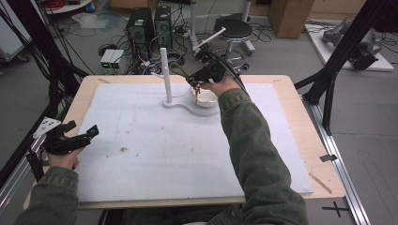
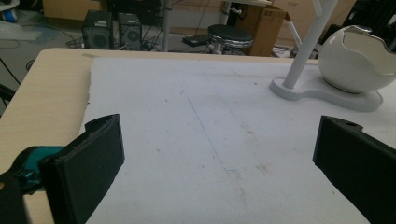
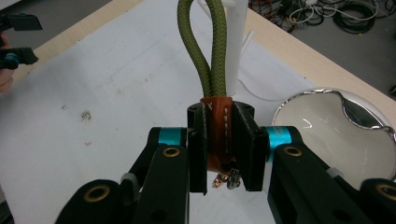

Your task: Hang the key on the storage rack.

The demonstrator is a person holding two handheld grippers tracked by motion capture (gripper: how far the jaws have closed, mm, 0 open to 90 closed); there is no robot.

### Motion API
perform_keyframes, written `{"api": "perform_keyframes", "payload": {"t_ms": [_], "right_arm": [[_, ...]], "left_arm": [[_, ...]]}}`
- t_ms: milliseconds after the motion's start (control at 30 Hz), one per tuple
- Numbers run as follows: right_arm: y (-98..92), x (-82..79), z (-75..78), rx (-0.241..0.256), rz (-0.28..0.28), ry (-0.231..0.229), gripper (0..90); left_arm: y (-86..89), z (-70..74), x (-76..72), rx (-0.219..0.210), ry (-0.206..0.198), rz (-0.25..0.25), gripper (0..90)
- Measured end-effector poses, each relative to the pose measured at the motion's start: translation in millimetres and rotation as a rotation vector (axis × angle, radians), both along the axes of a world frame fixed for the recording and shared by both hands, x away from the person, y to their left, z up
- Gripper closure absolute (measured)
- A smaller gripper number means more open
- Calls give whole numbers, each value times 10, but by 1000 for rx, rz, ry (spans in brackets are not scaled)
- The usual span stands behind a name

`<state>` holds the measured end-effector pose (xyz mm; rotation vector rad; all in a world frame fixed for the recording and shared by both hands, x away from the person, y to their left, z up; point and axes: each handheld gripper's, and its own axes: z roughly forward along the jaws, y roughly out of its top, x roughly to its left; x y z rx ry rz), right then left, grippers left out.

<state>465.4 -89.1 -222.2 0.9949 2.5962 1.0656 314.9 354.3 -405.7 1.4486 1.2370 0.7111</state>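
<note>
The white stand (image 1: pixel 187 101), set toward the far middle of the bench (image 1: pixel 300 136), served as the landmark. Well to its left and nearer the person, at the bench's left edge, the left claw (image 1: pixel 87 135) hovered just above the white foam mat (image 1: pixel 155 154), its jaws spread wide with nothing between them; in the left gripper view its pads (image 2: pixel 88 163) framed bare mat. It was probably parked there to stay out of the way, aimed toward the stand in case support was needed.

The stand's upright post (image 1: pixel 165 75) rose from the left end of its base, and a white egg-shaped bowl (image 1: pixel 206 99) with a broken-shell rim sat on the right end. Just right of the post and above the bowl, the right claw (image 1: pixel 195 83) was clamped on a keychain strap: its jaws pinched the brown leather sleeve (image 3: pixel 218 135), with the green cord loop (image 3: pixel 205 46) standing free beyond the tips and small metal hardware (image 3: pixel 228 179) hanging below. Gripping the sleeve left the loop open, presumably so it could slip over a peg on the post.

The mat between the left claw and the stand lay open, giving ample room for travel. Around the post it was tighter: bowl beneath, post beside the loop, the bench's far edge just behind.
</note>
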Motion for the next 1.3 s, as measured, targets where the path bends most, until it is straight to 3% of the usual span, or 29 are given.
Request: {"api": "perform_keyframes", "payload": {"t_ms": [500,667,1000,1300], "right_arm": [[257,181,-12,31,14,19,765],[312,251,-72,28,17,31,765],[336,388,-253,19,-29,81,764],[399,477,-361,12,-45,76,764]], "left_arm": [[0,-2,3,-2,-2,-2,24],[5,0,-3,-2,-2,-2,24],[17,-1,3,-8,-3,3,24],[20,-2,5,-11,-1,6,24]]}}
